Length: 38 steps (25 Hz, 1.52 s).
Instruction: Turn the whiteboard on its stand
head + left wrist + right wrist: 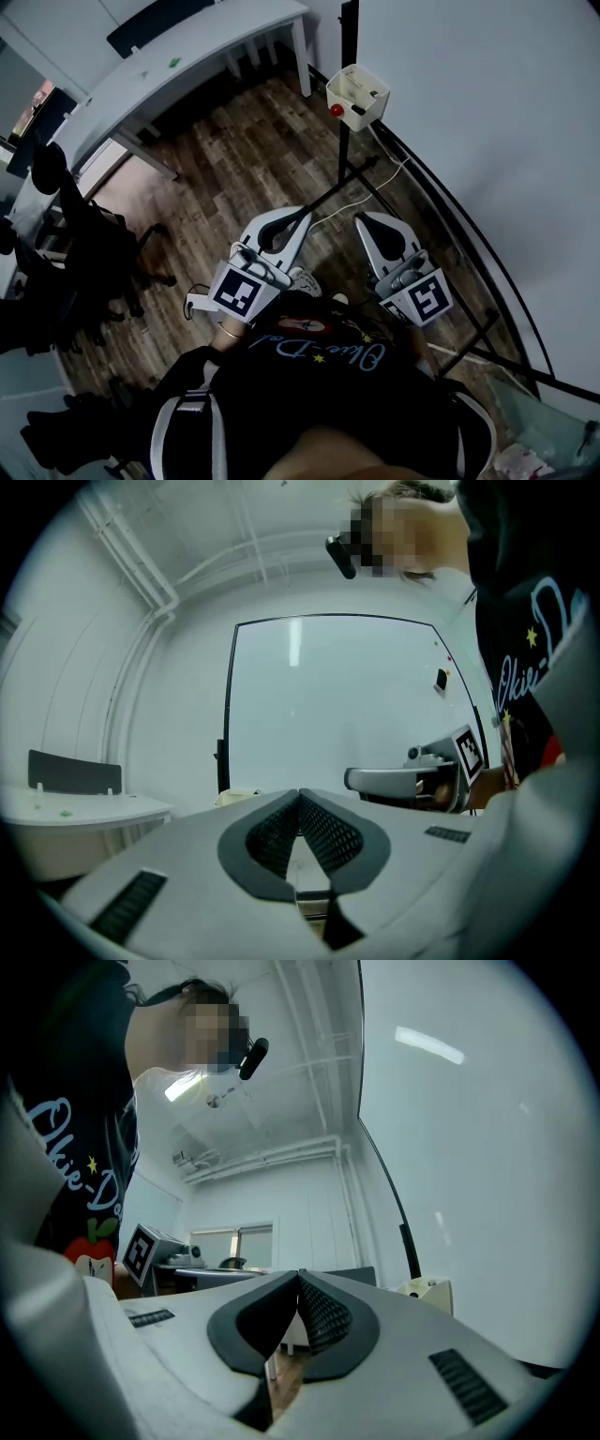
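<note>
The whiteboard [487, 122] stands upright at the right in its black frame, on a black stand [349, 141] that carries a small white tray [356, 96] holding a red object. It also fills the far middle of the left gripper view [337, 705] and the right side of the right gripper view [469, 1147]. My left gripper [303, 216] and right gripper [366, 220] hover side by side in front of me, short of the stand and touching nothing. The left gripper [299, 794] is shut and holds nothing, as is the right gripper [299, 1277].
A white desk [187, 56] stands at the back left on the wooden floor. Black office chairs [84, 244] crowd the left side. A white cable [352, 202] trails across the floor by the stand's legs [487, 323].
</note>
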Available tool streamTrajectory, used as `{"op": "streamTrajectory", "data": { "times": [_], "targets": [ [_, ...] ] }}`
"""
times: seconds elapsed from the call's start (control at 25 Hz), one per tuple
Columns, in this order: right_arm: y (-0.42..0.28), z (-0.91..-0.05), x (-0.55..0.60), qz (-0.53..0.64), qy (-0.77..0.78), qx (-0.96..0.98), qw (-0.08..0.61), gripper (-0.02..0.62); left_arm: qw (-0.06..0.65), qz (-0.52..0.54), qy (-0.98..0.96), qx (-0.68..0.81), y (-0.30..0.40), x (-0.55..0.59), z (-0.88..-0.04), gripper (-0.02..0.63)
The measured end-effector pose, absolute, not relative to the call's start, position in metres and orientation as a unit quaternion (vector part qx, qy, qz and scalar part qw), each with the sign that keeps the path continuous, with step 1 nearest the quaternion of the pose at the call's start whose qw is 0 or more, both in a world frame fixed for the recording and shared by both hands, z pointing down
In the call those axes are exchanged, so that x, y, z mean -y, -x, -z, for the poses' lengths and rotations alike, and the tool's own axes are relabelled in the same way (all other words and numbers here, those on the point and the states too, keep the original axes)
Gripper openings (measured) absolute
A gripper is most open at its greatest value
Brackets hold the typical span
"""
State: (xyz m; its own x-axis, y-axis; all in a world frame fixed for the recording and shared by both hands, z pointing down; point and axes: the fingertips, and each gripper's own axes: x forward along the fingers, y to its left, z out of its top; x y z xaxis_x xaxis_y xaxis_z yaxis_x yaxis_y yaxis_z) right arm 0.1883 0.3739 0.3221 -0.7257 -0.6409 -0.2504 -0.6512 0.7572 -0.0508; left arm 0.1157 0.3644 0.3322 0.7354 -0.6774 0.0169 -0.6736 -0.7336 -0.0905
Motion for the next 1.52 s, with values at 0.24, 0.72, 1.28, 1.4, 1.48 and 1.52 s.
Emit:
{"op": "streamTrajectory", "data": {
  "times": [0.24, 0.72, 1.28, 1.4, 1.48, 1.52],
  "targets": [
    [-0.177, -0.323, -0.372, -0.016, 0.331, -0.936, 0.121, 0.038, 0.033, 0.017, 0.923, -0.383, -0.101, -0.363, -0.334, 0.011],
    [-0.154, -0.318, -0.323, -0.092, 0.363, -0.926, 0.048, 0.038, 0.038, -0.004, 0.936, -0.35, -0.091, -0.308, -0.33, 0.011],
    [-0.098, -0.313, -0.243, -0.071, 0.365, -0.927, 0.055, 0.038, 0.025, -0.006, 0.935, -0.354, -0.028, -0.232, -0.333, 0.011],
    [-0.087, -0.312, -0.229, -0.068, 0.368, -0.926, 0.054, 0.038, 0.022, -0.006, 0.936, -0.352, -0.016, -0.218, -0.334, 0.011],
    [-0.082, -0.312, -0.221, -0.068, 0.369, -0.926, 0.05, 0.038, 0.021, -0.006, 0.937, -0.348, -0.013, -0.211, -0.334, 0.011],
    [-0.079, -0.312, -0.217, -0.068, 0.37, -0.925, 0.049, 0.038, 0.022, -0.008, 0.939, -0.344, -0.012, -0.207, -0.333, 0.011]
  ]
}}
